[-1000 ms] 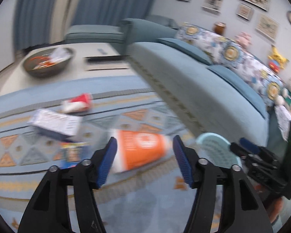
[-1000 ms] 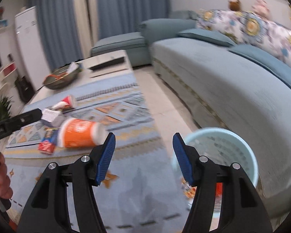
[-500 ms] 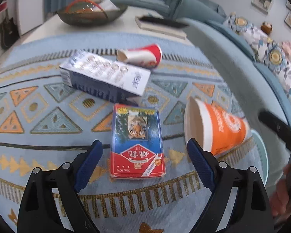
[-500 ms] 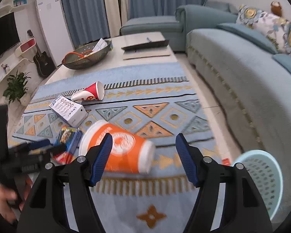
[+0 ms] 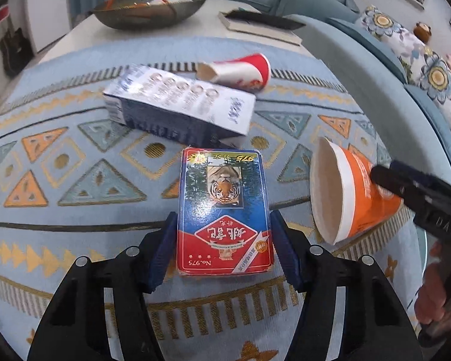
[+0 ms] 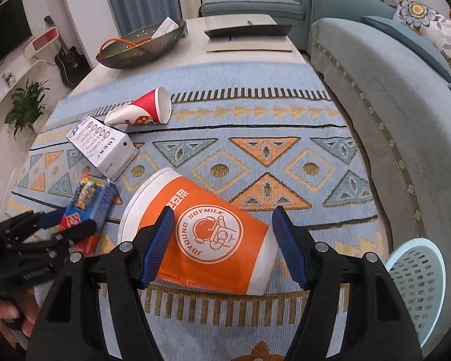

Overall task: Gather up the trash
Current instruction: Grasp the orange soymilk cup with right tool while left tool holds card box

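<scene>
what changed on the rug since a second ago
Both grippers came down over the trash. The left gripper now straddles the card box, jaws closing on it. The right gripper straddles the orange cup, not yet gripped. The red cup, white box and basket stayed put.

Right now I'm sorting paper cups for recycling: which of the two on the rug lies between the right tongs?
The orange soymilk cup; the red-and-white paper cup lies farther off, beside the white carton.
</scene>
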A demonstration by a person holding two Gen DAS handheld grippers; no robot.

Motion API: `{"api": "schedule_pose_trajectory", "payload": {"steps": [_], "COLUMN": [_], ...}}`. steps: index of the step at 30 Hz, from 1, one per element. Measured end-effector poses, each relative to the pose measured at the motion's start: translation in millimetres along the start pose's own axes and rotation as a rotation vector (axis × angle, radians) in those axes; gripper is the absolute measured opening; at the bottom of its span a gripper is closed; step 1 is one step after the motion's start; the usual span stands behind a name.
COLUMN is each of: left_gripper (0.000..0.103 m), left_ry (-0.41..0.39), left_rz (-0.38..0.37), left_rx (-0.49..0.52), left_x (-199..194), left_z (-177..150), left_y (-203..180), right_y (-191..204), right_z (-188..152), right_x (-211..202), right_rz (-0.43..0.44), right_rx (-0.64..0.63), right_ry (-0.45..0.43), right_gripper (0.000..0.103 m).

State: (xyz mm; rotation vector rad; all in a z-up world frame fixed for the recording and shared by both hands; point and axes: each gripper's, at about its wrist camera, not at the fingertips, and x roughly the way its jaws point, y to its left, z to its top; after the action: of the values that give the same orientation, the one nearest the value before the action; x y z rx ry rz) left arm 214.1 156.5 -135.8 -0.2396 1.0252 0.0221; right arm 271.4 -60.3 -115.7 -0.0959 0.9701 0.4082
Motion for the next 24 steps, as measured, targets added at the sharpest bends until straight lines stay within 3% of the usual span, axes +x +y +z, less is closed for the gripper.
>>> {"api": "schedule_pose_trajectory", "payload": {"steps": [7,11,15,21,24], "left_gripper": [0.059,0.059,0.059,0.059,0.059], "left_ry": [-0.044,-0.067,-0.071,-0.074,-0.076], "left_rz": [-0.019,-0.017,-0.027,-0.043,-0.049], "left_rx": [-0.019,-0.026,-0.033,-0.023,-0.017], "left_x": [-21.3,-30.1,-33.5,-33.8,-34.9], "left_z": [3.3,4.9,5.0,6.2,6.1], "left_y": [3.0,7.3,9.2,5.8,3.8], "right_y": [12.2,24.6,16.2,-7.4,-6.5], "right_z": [-26.1,-37.9,-35.7,-35.3,-34.8], "right_x": [-11.9,-20.9,-10.9,22.3,22.9], "right_rz": [0.086,0.076,0.103,0.287,0.281], "right_rx": [0.02,-0.002,0.053,0.179,0.187], "right_ry": [0.078,0.064,0.056,0.1,0.081], "right_gripper": [0.064,0.064,0.07,0.085,0.085]}}
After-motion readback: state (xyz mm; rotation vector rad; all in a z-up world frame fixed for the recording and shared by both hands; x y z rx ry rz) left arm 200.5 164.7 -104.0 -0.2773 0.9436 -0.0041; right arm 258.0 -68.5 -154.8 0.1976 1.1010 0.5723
